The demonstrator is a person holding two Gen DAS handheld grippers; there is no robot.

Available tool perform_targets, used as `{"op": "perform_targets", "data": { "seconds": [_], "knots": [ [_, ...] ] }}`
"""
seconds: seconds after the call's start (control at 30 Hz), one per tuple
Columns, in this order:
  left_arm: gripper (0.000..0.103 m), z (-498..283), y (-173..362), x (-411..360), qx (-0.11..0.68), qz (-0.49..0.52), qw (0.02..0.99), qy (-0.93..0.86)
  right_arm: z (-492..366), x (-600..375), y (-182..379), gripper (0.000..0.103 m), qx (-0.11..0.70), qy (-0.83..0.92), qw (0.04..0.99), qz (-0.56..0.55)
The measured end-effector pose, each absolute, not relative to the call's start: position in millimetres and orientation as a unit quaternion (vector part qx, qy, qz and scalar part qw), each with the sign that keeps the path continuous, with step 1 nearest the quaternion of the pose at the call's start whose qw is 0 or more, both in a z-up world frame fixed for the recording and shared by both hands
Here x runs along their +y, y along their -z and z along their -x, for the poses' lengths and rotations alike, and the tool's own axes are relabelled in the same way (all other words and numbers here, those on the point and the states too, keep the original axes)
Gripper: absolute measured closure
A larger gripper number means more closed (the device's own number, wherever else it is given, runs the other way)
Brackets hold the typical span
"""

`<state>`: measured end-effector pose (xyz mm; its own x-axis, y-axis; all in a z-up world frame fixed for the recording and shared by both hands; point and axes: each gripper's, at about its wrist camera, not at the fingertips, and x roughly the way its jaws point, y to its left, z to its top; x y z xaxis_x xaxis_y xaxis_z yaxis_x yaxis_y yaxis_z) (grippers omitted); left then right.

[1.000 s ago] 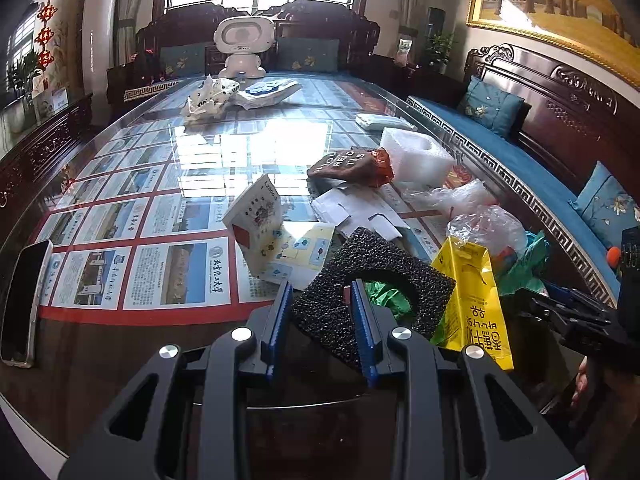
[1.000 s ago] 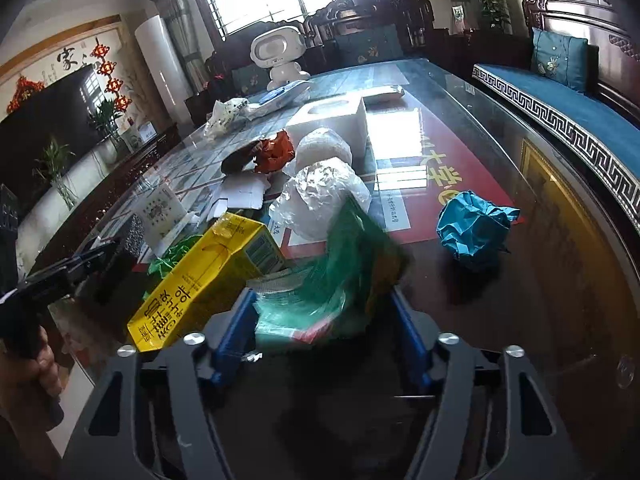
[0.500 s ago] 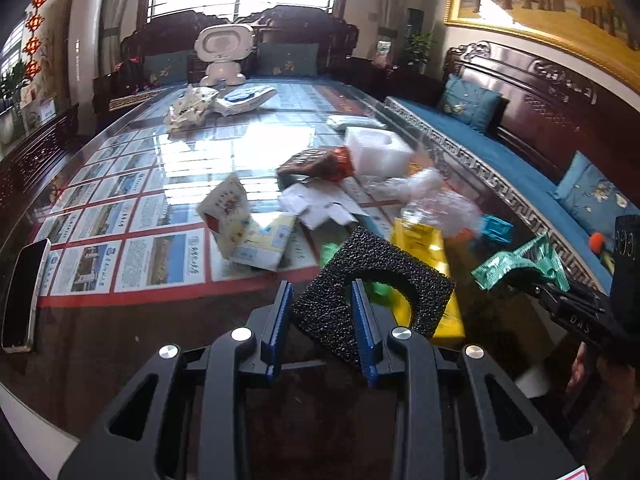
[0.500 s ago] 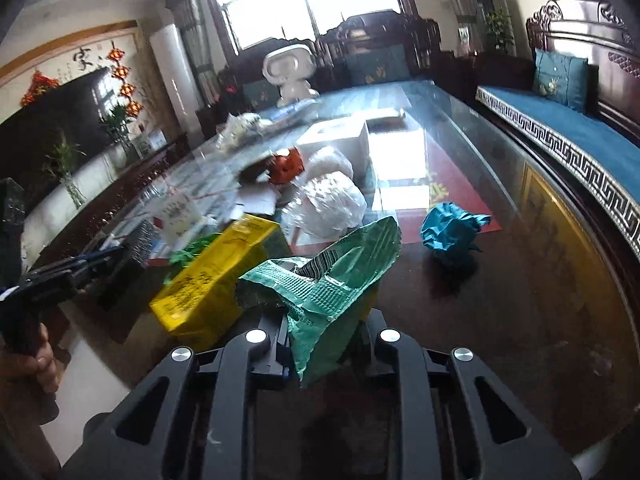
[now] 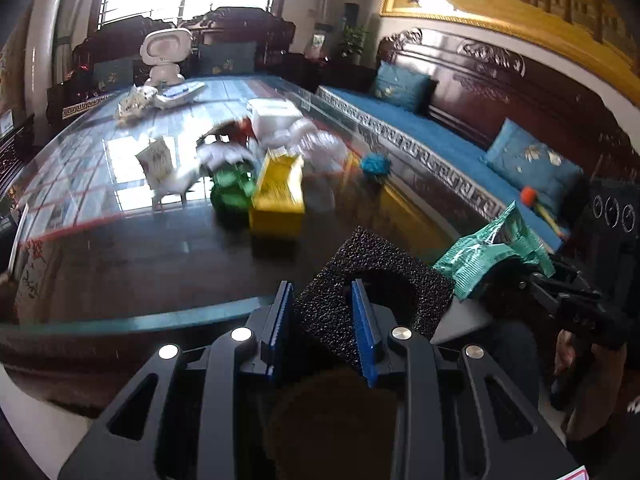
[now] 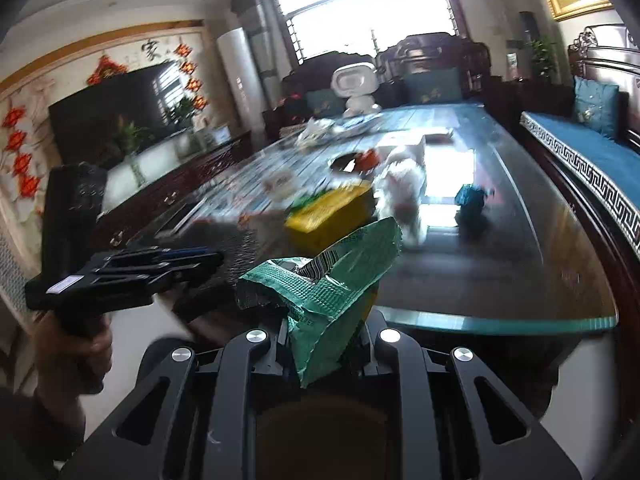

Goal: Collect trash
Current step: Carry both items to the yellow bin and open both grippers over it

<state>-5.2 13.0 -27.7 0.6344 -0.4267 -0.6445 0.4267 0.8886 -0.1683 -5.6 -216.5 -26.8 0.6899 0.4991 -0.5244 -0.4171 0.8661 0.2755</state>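
My left gripper (image 5: 322, 320) is shut on a black foam square with a round hole (image 5: 376, 272), held in the air just off the table's near edge. In the right wrist view my right gripper (image 6: 324, 332) is shut on a crumpled green foil wrapper (image 6: 332, 280), which sticks up between its fingers. From the left wrist view the wrapper (image 5: 492, 252) and the right gripper (image 5: 560, 292) are at the right, close beside the foam. The left gripper (image 6: 200, 260) appears at the left of the right wrist view, held by a hand.
More trash lies on the glass-topped table (image 5: 160, 320): a yellow carton (image 5: 276, 192), a green bag (image 5: 232, 188), a blue paper ball (image 5: 374, 164), white plastic bags and a white foam box (image 5: 276, 116). A blue-cushioned wooden bench (image 5: 440, 140) runs along the right. A phone lies at the table's left edge.
Both grippers have pulled back from the table past its near edge. The right gripper closed on the green wrapper and lifted it off the table. The left still holds the foam.
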Motion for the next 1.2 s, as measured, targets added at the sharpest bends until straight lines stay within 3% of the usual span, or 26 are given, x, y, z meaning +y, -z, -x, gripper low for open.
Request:
{"op": "perform_targets", "data": {
  "seconds": [0.43, 0.5, 0.57, 0.8, 0.87, 0.97, 1.2],
  "knots": [
    [0.068, 54, 163, -15, 0.510, -0.023, 0.827, 0.238, 58, -224, 118, 0.082, 0.426, -0.226, 0.874, -0.064],
    [0.042, 57, 172, -16, 0.518, -0.029, 0.822, 0.235, 60, -223, 129, 0.082, 0.437, -0.230, 0.867, -0.070],
    [0.024, 61, 176, -17, 0.516, -0.039, 0.826, 0.224, 60, -219, 136, 0.082, 0.446, -0.232, 0.862, -0.062],
    [0.018, 59, 170, -1, 0.506, -0.047, 0.838, 0.197, 53, -202, 153, 0.080, 0.471, -0.246, 0.846, -0.046],
    [0.016, 56, 165, 4, 0.505, -0.039, 0.841, 0.190, 52, -196, 157, 0.072, 0.477, -0.257, 0.839, -0.045],
    [0.016, 51, 160, 11, 0.499, -0.031, 0.848, 0.178, 53, -192, 158, 0.031, 0.479, -0.256, 0.839, -0.034],
    [0.016, 43, 146, 20, 0.474, -0.033, 0.866, 0.157, 56, -188, 158, 0.032, 0.479, -0.270, 0.834, -0.033]
  ]
}}
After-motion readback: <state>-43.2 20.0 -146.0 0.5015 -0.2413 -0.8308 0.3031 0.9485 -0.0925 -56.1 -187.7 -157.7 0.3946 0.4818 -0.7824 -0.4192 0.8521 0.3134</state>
